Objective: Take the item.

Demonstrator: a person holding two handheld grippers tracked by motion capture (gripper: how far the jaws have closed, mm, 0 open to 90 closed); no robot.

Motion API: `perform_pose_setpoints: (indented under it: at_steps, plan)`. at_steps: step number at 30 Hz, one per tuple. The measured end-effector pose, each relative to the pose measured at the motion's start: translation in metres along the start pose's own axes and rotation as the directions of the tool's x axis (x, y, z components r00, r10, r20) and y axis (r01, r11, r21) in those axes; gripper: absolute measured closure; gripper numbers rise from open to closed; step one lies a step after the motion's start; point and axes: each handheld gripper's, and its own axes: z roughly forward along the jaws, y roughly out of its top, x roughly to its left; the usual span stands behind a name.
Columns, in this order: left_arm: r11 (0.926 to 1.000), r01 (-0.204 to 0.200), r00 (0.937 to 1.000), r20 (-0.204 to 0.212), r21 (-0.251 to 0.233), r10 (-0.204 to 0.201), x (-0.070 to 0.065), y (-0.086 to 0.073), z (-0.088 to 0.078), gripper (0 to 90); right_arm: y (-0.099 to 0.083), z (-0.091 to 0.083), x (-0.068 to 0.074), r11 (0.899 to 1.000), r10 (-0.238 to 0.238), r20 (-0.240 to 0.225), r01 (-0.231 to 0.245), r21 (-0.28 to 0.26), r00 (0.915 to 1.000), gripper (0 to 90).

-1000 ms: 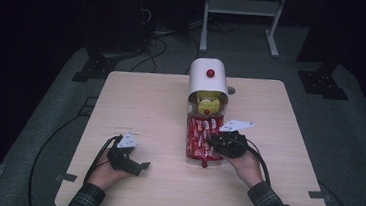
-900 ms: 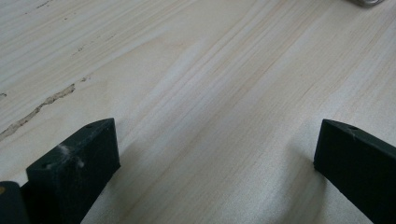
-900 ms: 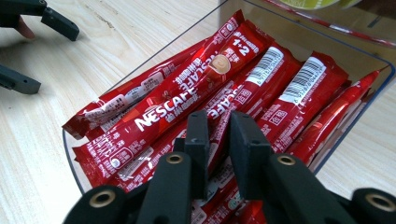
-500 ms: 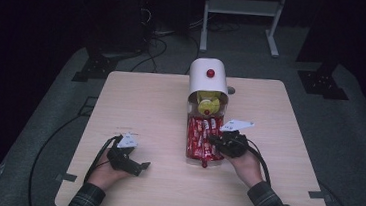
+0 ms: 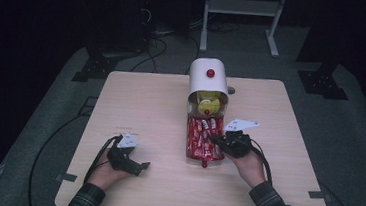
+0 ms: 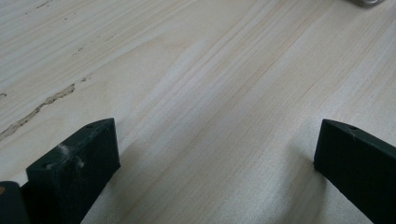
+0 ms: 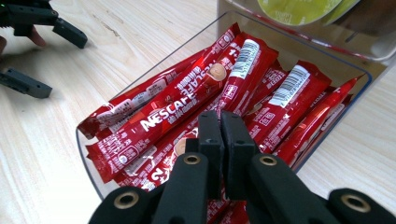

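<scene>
The right gripper (image 7: 219,122) is held over a clear tray (image 7: 88,158) that is filled with red sachets (image 7: 177,105). Its jaws have just been closing and are now pressed together, with almost no gap between them. Whether a sachet is pinched at the tips cannot be told, because the tips are seen against the pile. In the high view, the right gripper (image 5: 216,138) is seen at the right side of the tray (image 5: 187,151), which lies near the middle of the table (image 5: 136,99), just in front of a white dispenser (image 5: 208,77). A red knob (image 5: 210,73) is seen on the top of the dispenser and yellow pods (image 5: 209,104) are seen inside its clear lower part.

The left gripper (image 5: 141,167) is rested on the table near the front left edge, well apart from the tray. In the left gripper view, its jaws are spread wide over the bare wood (image 6: 210,93) and nothing is between them.
</scene>
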Motion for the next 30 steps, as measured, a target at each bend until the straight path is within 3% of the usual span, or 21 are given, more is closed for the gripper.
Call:
perform_pose_setpoints:
  at_steps: [21, 30]
  plan:
    - [1.0, 0.004, 1.0, 0.0, -0.004, -0.004, 0.0, 0.0, 0.0, 0.0, -0.002, -0.019, -0.007, 1.0, 0.001, 0.009, -0.001, -0.023, 1.0, 87.0]
    - [1.0, 0.0, 1.0, 0.0, -0.001, 0.0, 0.0, 0.0, 0.0, 0.0, -0.006, -0.028, -0.014, 0.999, 0.024, 0.025, -0.023, -0.022, 0.9994, 87.2]
